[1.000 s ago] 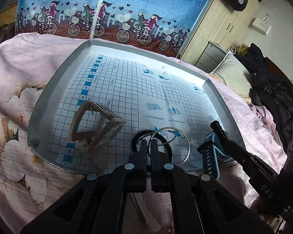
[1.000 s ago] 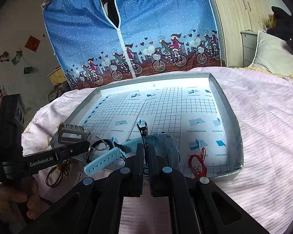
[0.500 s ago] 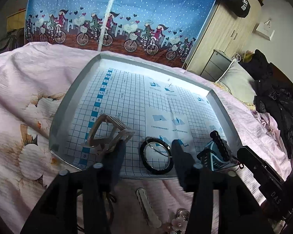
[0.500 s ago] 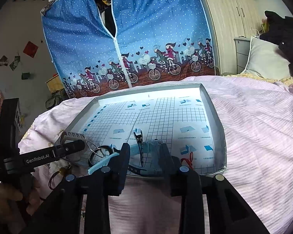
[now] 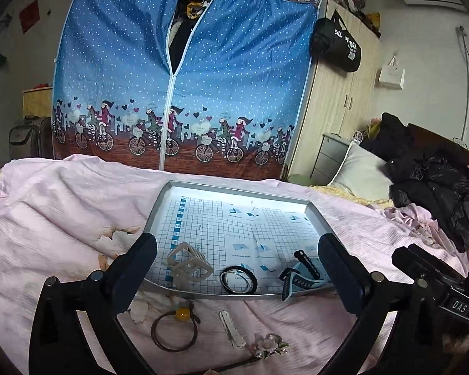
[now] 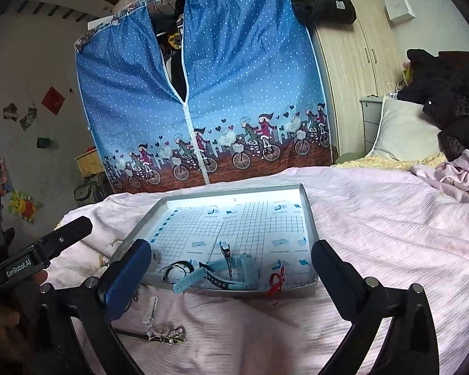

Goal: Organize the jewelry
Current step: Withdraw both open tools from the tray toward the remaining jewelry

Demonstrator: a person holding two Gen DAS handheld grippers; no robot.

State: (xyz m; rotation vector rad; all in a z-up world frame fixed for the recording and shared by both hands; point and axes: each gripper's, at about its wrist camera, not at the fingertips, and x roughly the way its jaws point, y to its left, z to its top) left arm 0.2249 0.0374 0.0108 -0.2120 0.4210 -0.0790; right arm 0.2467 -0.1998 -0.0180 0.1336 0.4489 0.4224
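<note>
A silver tray (image 5: pixel 158 209) with a grid sheet lies on the pink bed. Along its near edge sit a cream claw clip (image 5: pixel 189 264), black and silver bangles (image 5: pixel 238 279), a blue watch (image 5: pixel 300 278) and a black hair clip (image 5: pixel 305 259). My left gripper (image 5: pixel 237 240) is open, holding nothing, short of the tray's near edge. My right gripper (image 6: pixel 231 247) is open too, with the blue watch (image 6: pixel 222 270) lying beyond its fingers. A red string (image 6: pixel 276 281) hangs over the tray's near right rim.
On the bedcover in front of the tray lie a brown hair tie with an amber bead (image 5: pixel 175 328), a white clip (image 5: pixel 232 328) and a flower pin (image 5: pixel 269 348). A blue fabric wardrobe (image 5: pixel 184 93) stands behind. Dark clothes (image 5: pixel 434 187) are piled at the right.
Both grippers opened and drew back from the tray. The left let go of the bangles and the right let go of the blue watch; both now rest in the tray.
</note>
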